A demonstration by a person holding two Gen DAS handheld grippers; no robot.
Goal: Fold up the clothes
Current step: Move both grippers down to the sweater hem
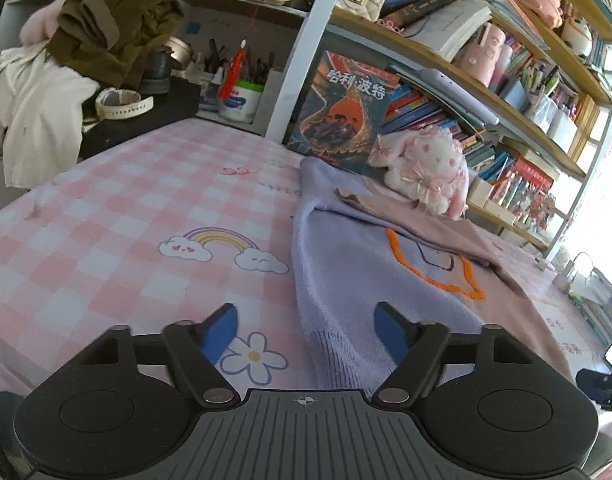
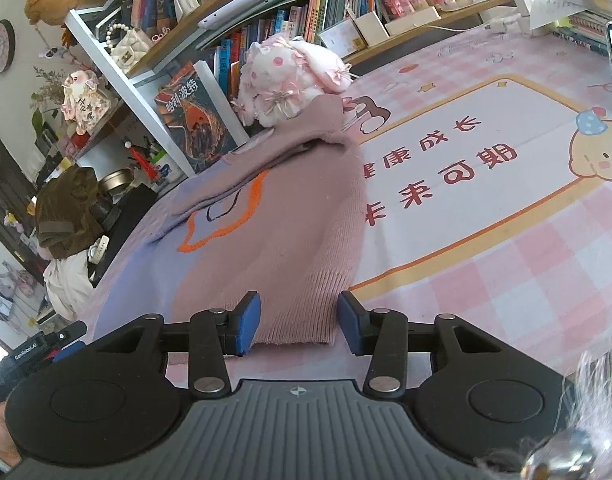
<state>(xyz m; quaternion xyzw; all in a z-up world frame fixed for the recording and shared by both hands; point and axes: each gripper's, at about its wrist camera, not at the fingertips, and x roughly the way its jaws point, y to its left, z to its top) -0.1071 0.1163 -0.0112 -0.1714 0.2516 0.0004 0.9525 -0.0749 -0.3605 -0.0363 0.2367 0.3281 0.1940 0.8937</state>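
Sweater [image 1: 346, 264] lies flat on the pink checked surface [image 1: 106, 208], centre-right in left wrist view, centre-left in right wrist view; lilac half and pink half, orange outline motif, sleeves look already folded in over the body. Left gripper [image 1: 306, 330] jaws apart, nothing pinched; lilac hem corner sits between them, right pad over the knit, left pad over bare cloth. Right gripper [image 2: 300, 326] jaws apart, straddling the pink ribbed hem [image 2: 298, 320], pads not pressing that I can see. Step looks like grabbing both hem corners for the bottom-to-top fold. To do well: drop both lower, catch all layers at the hem, close evenly, lift together, carry toward the collar by the plush toy [image 2: 290, 76], keeping the edge straight.
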